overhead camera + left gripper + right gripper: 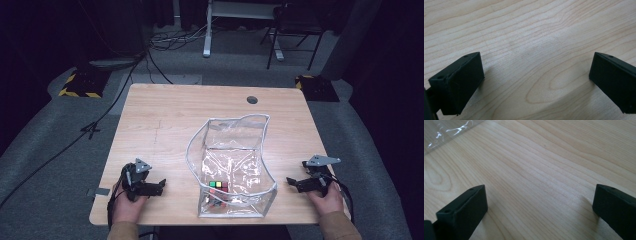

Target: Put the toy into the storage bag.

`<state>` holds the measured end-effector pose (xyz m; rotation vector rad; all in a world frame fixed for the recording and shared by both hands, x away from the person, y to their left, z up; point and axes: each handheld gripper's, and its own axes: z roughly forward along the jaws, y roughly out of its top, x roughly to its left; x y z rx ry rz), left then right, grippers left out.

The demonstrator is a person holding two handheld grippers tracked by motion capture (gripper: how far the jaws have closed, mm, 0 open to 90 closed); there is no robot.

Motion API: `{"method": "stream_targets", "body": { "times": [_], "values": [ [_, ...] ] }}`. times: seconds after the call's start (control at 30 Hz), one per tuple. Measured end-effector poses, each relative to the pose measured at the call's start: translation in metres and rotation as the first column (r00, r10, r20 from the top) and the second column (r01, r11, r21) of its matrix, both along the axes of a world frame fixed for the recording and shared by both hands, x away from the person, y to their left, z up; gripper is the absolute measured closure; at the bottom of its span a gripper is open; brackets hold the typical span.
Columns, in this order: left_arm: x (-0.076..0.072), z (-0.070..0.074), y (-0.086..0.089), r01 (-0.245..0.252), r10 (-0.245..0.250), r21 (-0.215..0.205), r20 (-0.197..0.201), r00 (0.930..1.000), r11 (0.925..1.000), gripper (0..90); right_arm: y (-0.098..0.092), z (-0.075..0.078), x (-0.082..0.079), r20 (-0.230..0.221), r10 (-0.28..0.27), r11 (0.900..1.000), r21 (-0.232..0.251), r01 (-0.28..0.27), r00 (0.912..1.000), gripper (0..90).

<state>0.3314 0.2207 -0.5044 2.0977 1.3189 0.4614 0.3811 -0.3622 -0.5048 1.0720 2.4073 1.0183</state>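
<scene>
Two grippers low in frame, left gripper (161, 184) and right gripper (290, 182), jaws spread, gripping nothing. Clear bag (233, 167) centre-bottom between them on table (165, 115), colourful cube (218, 187) inside.

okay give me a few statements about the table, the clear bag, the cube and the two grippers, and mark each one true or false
1. The clear plastic bag stands open on the wooden table. True.
2. The colourful cube lies on the bare table beside the bag. False: it sits inside the bag, near its front wall.
3. The left gripper is open, with nothing between its jaws. True.
4. The right gripper is clamped on the bag's rim. False: it is open and apart from the bag, over bare wood.
5. The two grippers flank the bag, one on each side. True.
</scene>
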Motion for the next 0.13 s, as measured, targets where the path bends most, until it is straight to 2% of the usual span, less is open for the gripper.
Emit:
{"method": "stream_targets", "body": {
  "times": [0.13],
  "values": [
    [-0.0006, 0.0001, -0.0001, -0.006, 0.006, 0.002, -0.001, 1.0000, 1.0000, 0.0, -0.0040, 0.0001, 0.0007, -0.002, 0.040, 0.999, 0.002, -0.040, 0.9992, 0.0]
  ]
}}
